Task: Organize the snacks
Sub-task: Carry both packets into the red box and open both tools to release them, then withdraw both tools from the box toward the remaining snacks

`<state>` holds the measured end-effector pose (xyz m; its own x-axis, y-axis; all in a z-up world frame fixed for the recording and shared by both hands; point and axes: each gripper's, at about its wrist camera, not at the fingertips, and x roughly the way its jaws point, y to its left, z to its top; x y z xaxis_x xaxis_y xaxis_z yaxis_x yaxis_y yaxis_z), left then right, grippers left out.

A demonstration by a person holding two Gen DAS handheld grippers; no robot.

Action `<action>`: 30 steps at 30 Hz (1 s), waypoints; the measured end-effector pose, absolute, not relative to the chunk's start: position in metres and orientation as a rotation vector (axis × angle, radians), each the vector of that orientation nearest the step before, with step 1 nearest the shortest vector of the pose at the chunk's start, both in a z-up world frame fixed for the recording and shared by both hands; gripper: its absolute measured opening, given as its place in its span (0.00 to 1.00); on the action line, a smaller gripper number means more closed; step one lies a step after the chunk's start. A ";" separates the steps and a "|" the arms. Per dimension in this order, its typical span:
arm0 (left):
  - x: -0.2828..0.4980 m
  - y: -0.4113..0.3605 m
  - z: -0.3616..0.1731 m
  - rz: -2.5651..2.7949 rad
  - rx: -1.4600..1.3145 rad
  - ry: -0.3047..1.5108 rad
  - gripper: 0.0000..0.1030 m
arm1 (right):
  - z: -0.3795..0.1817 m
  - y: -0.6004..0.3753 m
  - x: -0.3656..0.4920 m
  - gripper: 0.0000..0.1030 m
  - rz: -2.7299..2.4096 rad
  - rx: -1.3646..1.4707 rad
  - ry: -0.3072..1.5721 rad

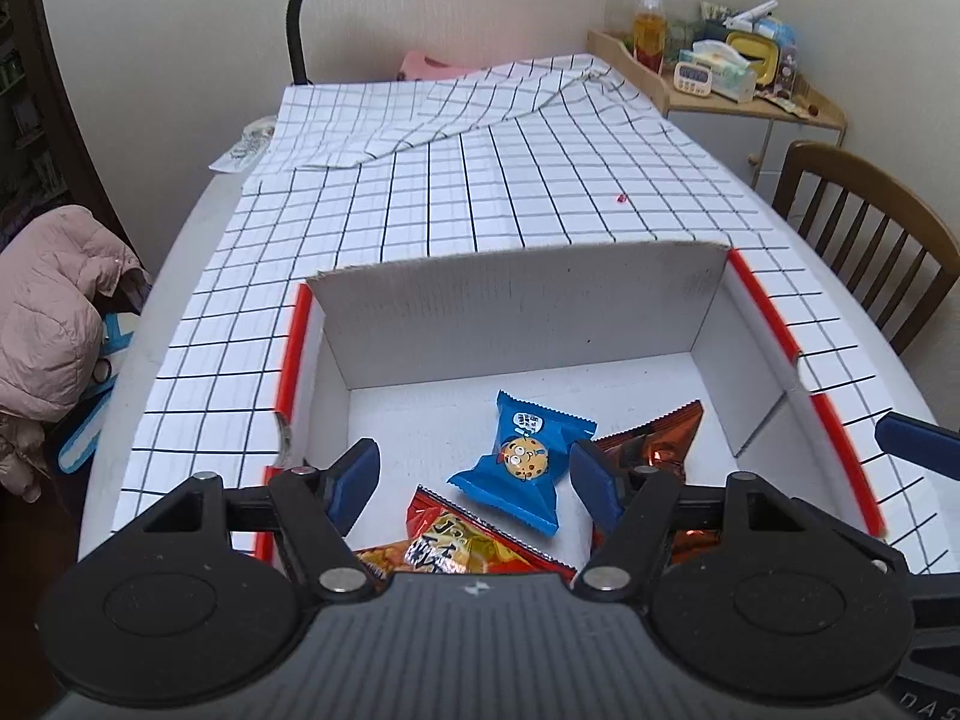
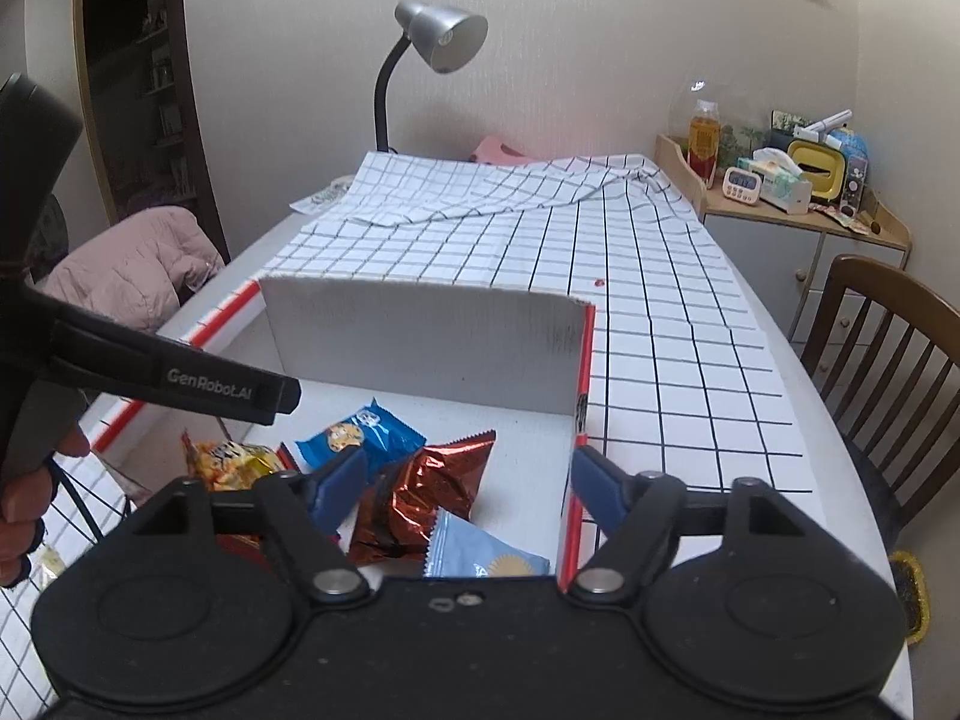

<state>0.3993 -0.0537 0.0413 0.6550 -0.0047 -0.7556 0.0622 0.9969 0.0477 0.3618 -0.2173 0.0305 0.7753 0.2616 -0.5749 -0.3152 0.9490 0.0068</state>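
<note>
Evidently both claws stood spread and empty above the cardboard box (image 1: pixel 516 312): the left gripper (image 1: pixel 474 480) hung with its blue pads apart over the near half of the box floor, pinching nothing, and the right gripper (image 2: pixel 468 480) hung likewise, its jaws wide, one finger over the box interior and the other out past the box's right wall. No earlier view was to hand, so nothing could be said of how they came to be so. Between the left fingers, on the box floor, lay the blue cookie packet (image 1: pixel 522 468), flat and slightly askew; nearer than it in the box lay the red-and-yellow snack bag (image 1: pixel 462 546), and to its right the coppery foil packet (image 2: pixel 426 492), crumpled and puffed. Nearest in the right view, against the box's right wall, a pale blue packet (image 2: pixel 480 552) showed only its upper part. All looked light, soft and crinkly, their film probably slippery and their contents likely brittle, so a gentle pinch on a crimped end seal or across a packet's flat middle would seem safest. Beyond the box stretched the checked tablecloth (image 1: pixel 492 192), with a desk lamp (image 2: pixel 438 42) at its far edge.
</note>
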 end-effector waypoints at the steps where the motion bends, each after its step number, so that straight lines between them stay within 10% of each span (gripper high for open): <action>1: 0.396 -0.053 0.045 -0.039 0.070 0.850 0.68 | 0.033 -0.218 0.359 0.78 0.314 -0.089 0.603; 30: 0.254 -0.033 0.100 -0.138 0.052 0.669 0.80 | 0.070 -0.215 0.262 1.00 0.467 -0.065 0.530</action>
<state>0.2536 -0.0334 0.0999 0.7754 -0.1112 -0.6216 0.1445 0.9895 0.0032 0.2621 -0.2147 0.0697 0.7610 0.4120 -0.5011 -0.4450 0.8936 0.0587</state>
